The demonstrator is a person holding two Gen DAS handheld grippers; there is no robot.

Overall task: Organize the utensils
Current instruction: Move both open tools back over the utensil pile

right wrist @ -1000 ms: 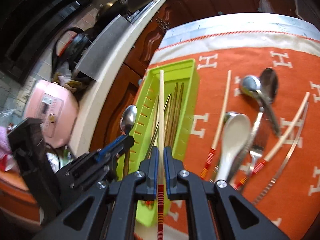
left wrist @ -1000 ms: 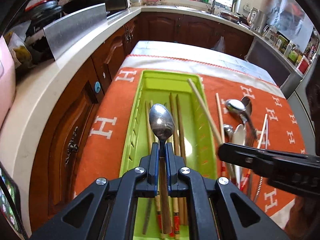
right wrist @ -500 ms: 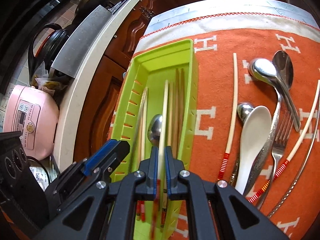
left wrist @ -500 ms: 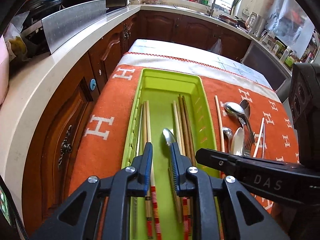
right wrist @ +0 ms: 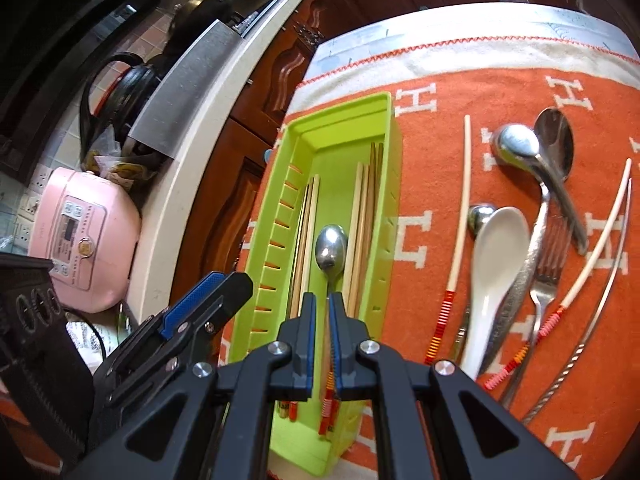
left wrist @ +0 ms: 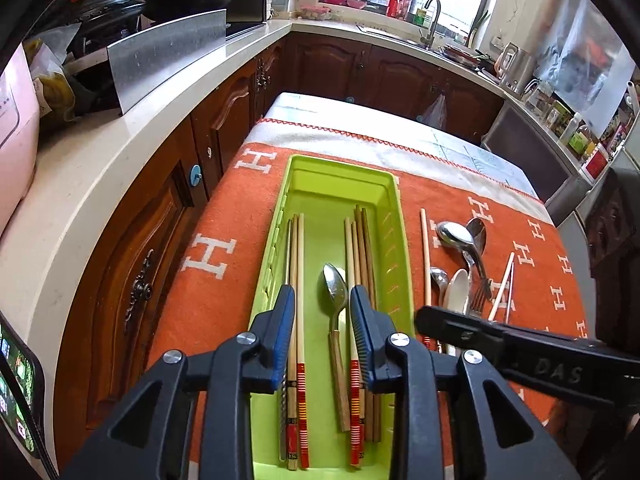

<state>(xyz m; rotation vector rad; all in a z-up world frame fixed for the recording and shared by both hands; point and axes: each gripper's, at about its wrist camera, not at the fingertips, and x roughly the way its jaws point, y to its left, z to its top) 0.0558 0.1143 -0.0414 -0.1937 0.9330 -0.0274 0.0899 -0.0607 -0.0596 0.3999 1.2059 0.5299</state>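
Observation:
A green utensil tray lies on an orange cloth. In it lie several chopsticks along both walls and a metal spoon with a wooden handle in the middle. My left gripper is open above the tray, its fingers either side of the spoon. My right gripper hovers over the tray's near end with its jaws slightly apart and nothing between them. The right gripper also shows in the left wrist view.
On the cloth right of the tray lie loose chopsticks, a white ceramic spoon, metal spoons, a fork and a thin metal utensil. A counter with a pink rice cooker runs along the left.
My left gripper opened and let the spoon drop into the tray. My right gripper released its chopstick into the tray and both grippers have pulled back a little.

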